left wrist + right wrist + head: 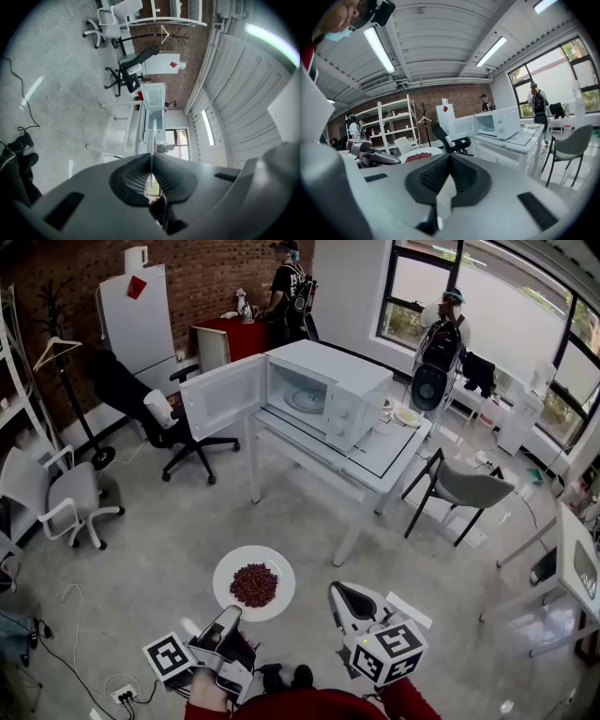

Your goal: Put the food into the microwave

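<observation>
A white plate (227, 570) heaped with dark red food (254, 584) hangs over the floor just ahead of me. My left gripper (230, 617) is shut on its near rim. In the left gripper view the plate (153, 133) shows edge-on as a thin white line pinched between the pads. My right gripper (340, 593) is to the plate's right, shut with nothing in it (450, 157). The white microwave (352, 390) stands on a white table (394, 470) farther ahead, its door (225, 395) swung open to the left. The right gripper view also shows the microwave (499, 123) and plate (419, 155).
A black office chair (141, 404) stands left of the table and a grey chair (464, 488) to its right. White chairs (61, 498) stand at far left. Two people (291, 287) are at the back. A small plate (406, 415) lies on the table. Cables (66, 652) cross the floor.
</observation>
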{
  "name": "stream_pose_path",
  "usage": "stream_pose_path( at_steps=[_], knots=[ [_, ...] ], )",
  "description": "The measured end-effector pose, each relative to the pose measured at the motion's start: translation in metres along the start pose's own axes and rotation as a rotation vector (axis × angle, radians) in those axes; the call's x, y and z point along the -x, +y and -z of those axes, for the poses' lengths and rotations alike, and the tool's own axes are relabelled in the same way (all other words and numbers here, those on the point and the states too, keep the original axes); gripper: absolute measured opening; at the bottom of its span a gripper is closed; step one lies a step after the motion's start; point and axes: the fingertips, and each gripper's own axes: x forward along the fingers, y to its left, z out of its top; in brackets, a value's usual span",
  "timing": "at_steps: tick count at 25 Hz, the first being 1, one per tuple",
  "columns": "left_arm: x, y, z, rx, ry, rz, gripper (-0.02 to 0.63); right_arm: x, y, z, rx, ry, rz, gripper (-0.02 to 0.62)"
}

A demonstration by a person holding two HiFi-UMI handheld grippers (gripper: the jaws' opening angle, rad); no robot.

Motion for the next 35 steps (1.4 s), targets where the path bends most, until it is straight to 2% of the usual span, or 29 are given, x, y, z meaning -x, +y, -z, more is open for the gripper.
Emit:
stream_pose_path(
  at_steps=[16, 35],
  knots=[
    [-0.042, -0.018, 0.014, -0.058, -0.015, 0.019, 0.023, 0.012, -0.046, -0.006, 0.003, 0.007, 0.006, 0.014],
    [-0.088, -0.029, 0.013, -0.074, -0.002, 0.026, 0.023, 0.015, -0.083, -0.013, -0.033, -0.016, 0.051, 0.014]
  ],
)
